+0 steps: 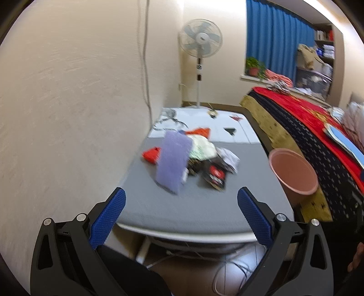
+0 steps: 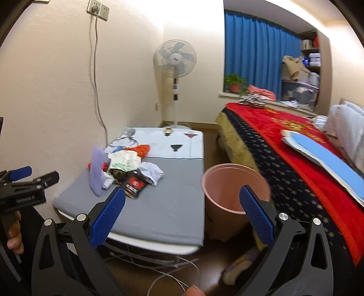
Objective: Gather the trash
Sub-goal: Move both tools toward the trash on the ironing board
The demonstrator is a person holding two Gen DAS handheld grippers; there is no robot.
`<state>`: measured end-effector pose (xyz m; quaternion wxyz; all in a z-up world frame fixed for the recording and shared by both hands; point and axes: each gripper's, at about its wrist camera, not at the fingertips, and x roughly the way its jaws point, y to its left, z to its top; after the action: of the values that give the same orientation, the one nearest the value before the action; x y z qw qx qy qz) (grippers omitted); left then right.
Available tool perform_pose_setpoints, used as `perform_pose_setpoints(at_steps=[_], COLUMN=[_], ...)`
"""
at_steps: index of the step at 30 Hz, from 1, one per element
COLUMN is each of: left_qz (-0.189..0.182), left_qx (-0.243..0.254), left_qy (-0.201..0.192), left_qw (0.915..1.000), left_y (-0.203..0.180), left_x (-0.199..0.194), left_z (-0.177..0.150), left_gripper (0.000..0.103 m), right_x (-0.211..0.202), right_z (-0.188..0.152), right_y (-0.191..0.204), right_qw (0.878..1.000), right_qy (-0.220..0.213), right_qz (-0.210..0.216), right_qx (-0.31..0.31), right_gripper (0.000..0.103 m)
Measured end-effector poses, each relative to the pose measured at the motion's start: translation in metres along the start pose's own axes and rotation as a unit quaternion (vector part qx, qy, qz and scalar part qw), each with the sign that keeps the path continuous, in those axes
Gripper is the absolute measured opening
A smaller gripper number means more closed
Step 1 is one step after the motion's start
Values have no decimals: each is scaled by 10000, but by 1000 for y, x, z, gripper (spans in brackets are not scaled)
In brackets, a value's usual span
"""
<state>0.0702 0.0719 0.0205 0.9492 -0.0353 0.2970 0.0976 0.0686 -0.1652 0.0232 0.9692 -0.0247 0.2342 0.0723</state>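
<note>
The trash pile (image 1: 193, 157) is motion-blurred (individual wrappers are hard to read) on the grey padded table (image 1: 204, 205), at twelve o'clock from the left gripper (image 1: 180, 214). The round pink bin (image 2: 229, 191) stands at three o'clock of the pile. The right gripper (image 2: 182, 214) and the left both gape wide, holding nothing.

A bedroom with cream walls (image 2: 56, 79). A white pedestal fan (image 2: 175, 59) stands in the far corner on a brown floor (image 2: 209, 132). Right of the fan, a blue curtain (image 2: 257, 50) covers a window, with a potted green plant (image 2: 235, 83) on the sill below it. Further right of the fan, shelves (image 2: 311, 52) hold folded items. A bed with a red and dark patterned cover (image 2: 295, 159) lies to the fan's right. Left of the fan, a grey cable (image 2: 95, 75) hangs from a wall socket (image 2: 97, 9). Lighting is warm and bright overhead.
</note>
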Motion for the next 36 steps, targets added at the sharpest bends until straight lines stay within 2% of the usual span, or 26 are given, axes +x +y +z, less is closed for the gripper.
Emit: perform_pose_setpoints(at_steps=[3, 7, 11, 17, 23, 28, 30, 33, 35, 36], left_qz=[147, 237, 348, 640, 783, 809, 799, 832, 838, 840], left_qx=[-105, -253, -383, -417, -412, -478, -502, -502, -514, -520], left_qy=[-71, -97, -127, -133, -11, 62, 116, 140, 141, 149], left_qw=[9998, 9994, 9986, 9970, 9961, 9956, 9955, 9952, 9951, 9950], left_y=[7, 15, 21, 31, 39, 46, 48, 50, 51, 51], left_x=[16, 45, 74, 110, 141, 152, 154, 155, 156, 157], left_z=[15, 43, 67, 86, 95, 97, 96, 96, 95, 95], left_gripper=[95, 95, 95, 95, 95, 95, 95, 95, 95, 95], right_x=[32, 82, 147, 228, 281, 307, 316, 327, 330, 331], right_z=[13, 32, 42, 27, 13, 7, 5, -1, -4, -4], right_y=[6, 22, 36, 68, 91, 106, 109, 111, 108, 106], right_qw=[10000, 9996, 9995, 9962, 9929, 9897, 9891, 9876, 9868, 9860], right_qy=[60, -72, 100, 540, 745, 794, 816, 956, 1048, 1096], right_qz=[47, -107, 160, 327, 502, 415, 430, 463, 628, 755], right_qx=[-18, -257, -239, -596, -776, -1113, -1147, -1153, -1060, -1000], right_gripper=[98, 98, 98, 98, 98, 98, 93, 69, 36, 25])
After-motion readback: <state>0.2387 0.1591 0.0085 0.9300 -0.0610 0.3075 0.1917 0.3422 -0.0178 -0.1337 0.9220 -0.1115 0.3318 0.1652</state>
